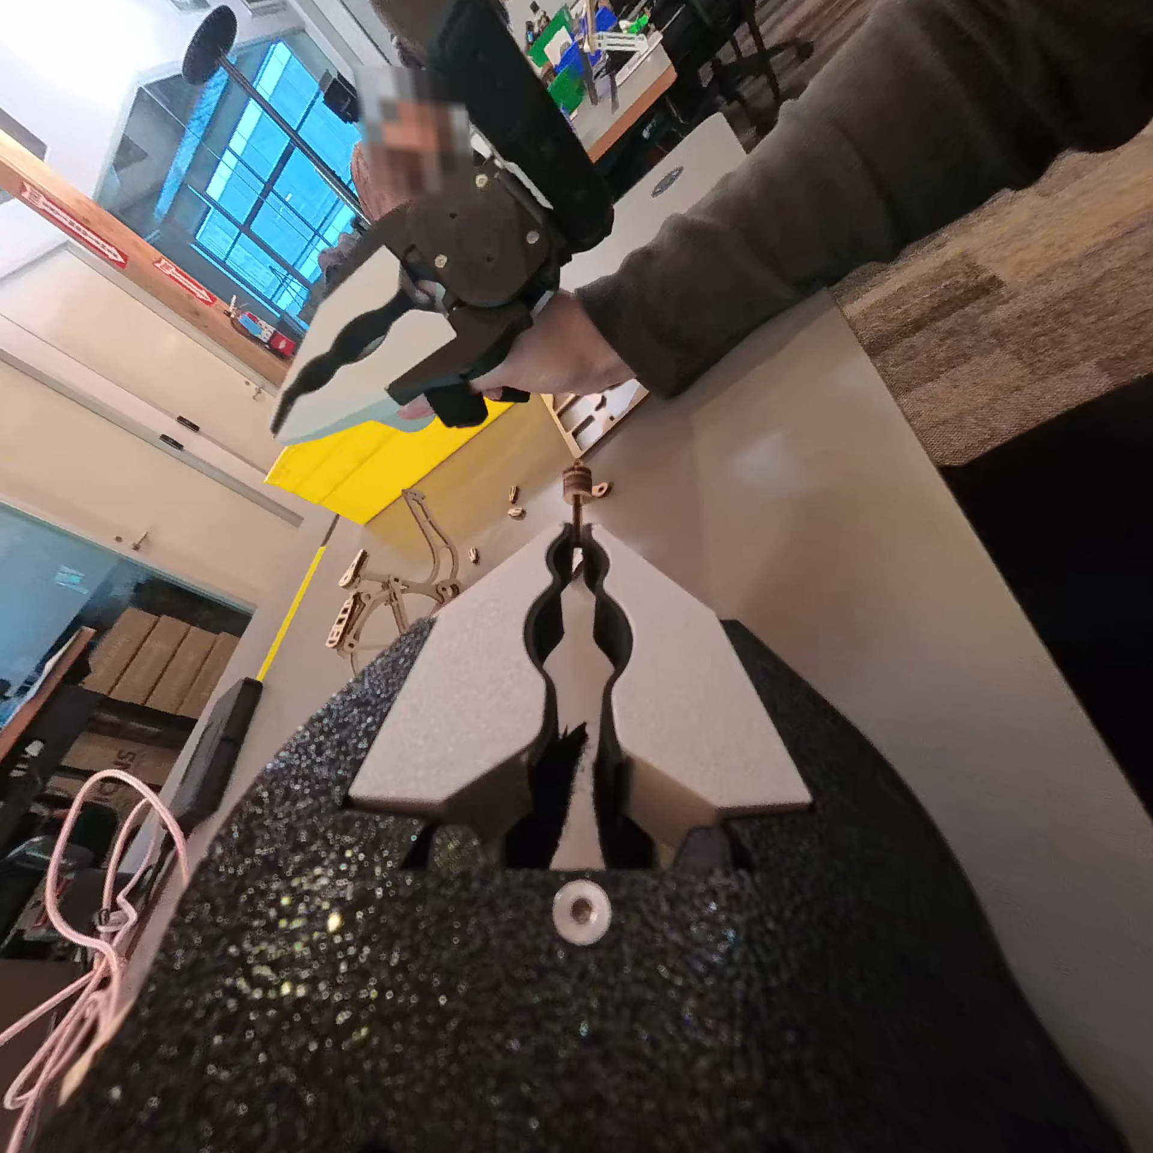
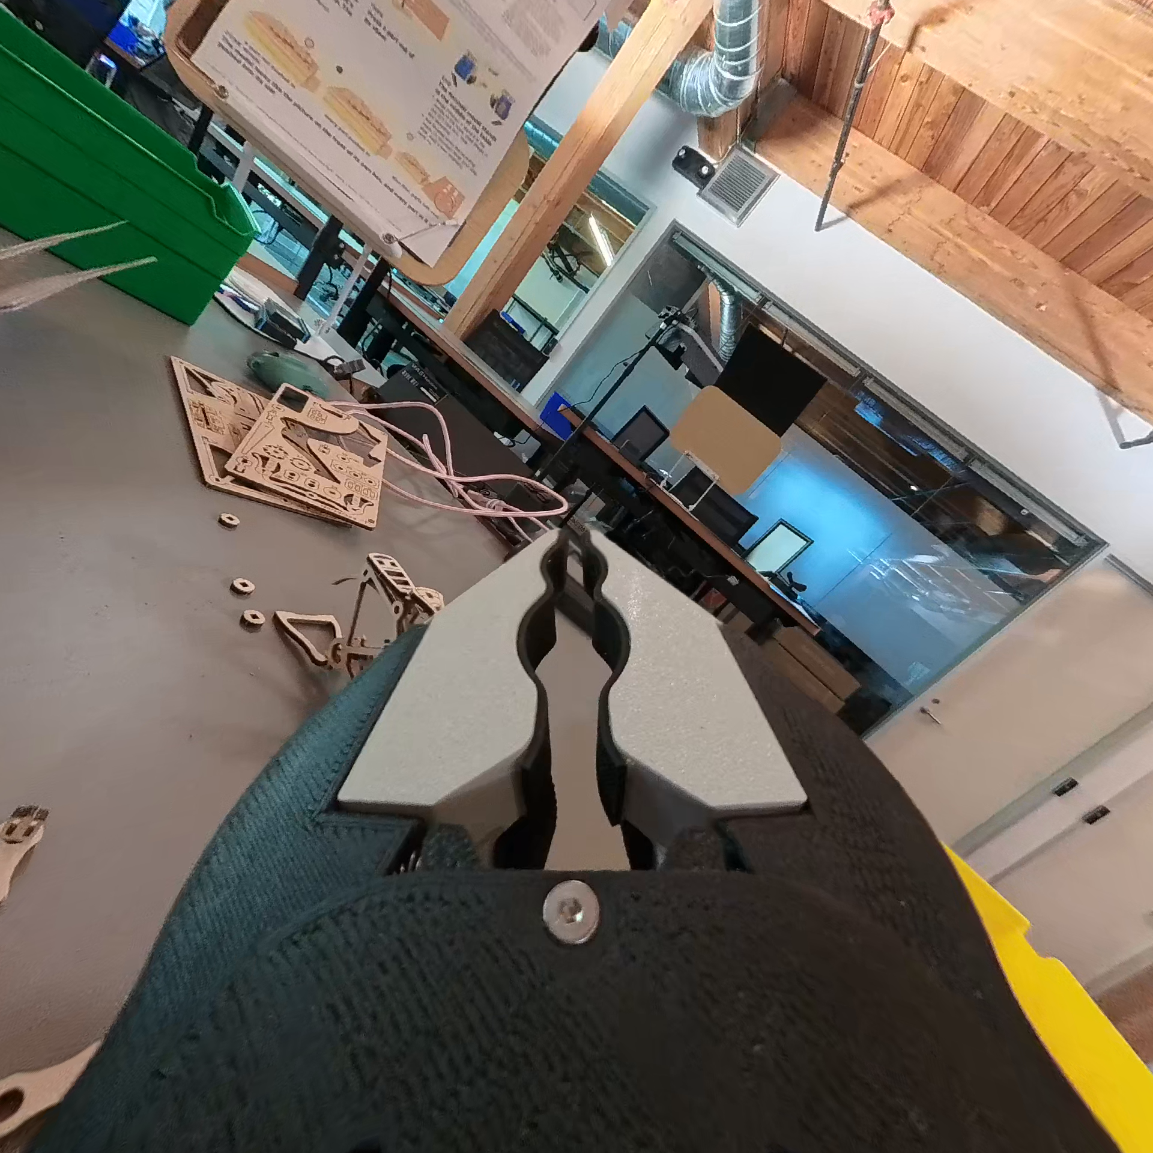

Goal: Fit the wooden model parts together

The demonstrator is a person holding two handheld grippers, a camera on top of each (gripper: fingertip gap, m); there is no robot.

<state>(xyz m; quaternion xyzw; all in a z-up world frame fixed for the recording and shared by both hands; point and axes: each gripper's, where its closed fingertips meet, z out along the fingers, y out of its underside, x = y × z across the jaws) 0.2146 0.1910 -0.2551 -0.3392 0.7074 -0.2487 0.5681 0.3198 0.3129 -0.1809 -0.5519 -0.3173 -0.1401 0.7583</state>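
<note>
My left gripper [image 1: 577,544] is shut on a small wooden pin with stacked discs [image 1: 576,484], which sticks out past the fingertips above the grey table [image 1: 780,561]. A partly built wooden model frame [image 1: 399,596] lies on the table to the left of it, and shows low left of my right gripper's fingers in the right wrist view [image 2: 374,614]. My right gripper [image 2: 571,544] is shut and holds nothing. It also shows in the left wrist view [image 1: 287,419], held by a hand, raised above the table.
Laser-cut wooden sheets [image 2: 293,455] lie at the far left, with small wooden washers [image 2: 242,585] near them. A pink cable [image 2: 449,474] loops off the table edge. A green bin [image 2: 112,187], an instruction sheet on a stand [image 2: 374,93] and a yellow bin [image 1: 387,462] border the work area.
</note>
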